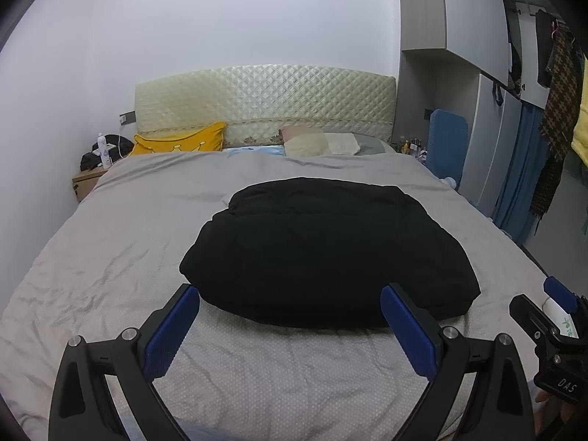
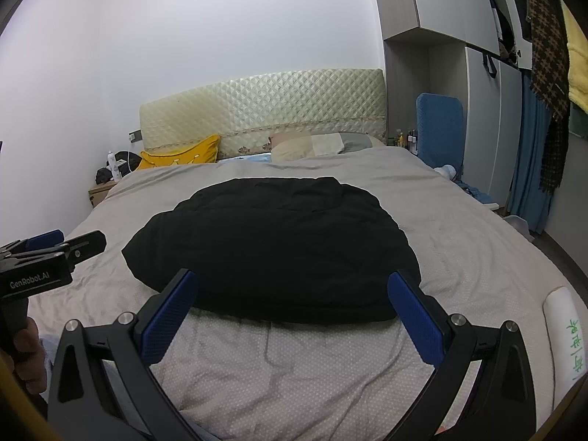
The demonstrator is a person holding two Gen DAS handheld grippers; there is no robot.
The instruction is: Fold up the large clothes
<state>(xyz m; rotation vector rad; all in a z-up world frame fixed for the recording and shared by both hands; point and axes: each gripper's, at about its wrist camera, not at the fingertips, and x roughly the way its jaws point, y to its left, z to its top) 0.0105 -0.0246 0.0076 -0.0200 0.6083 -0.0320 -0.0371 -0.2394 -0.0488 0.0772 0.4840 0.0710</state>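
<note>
The black garment (image 1: 323,250), a folded bundle on the grey bed cover (image 1: 110,242), is seen straight ahead of both the left gripper (image 1: 290,305) and right gripper (image 2: 292,294), jaws wide apart and empty, long axis crosswise, neither clearly nearer.

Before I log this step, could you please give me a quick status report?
Left gripper open, right gripper open, both empty. Black garment lies bundled on the grey bedcover, untouched. Nothing in the way.
</note>
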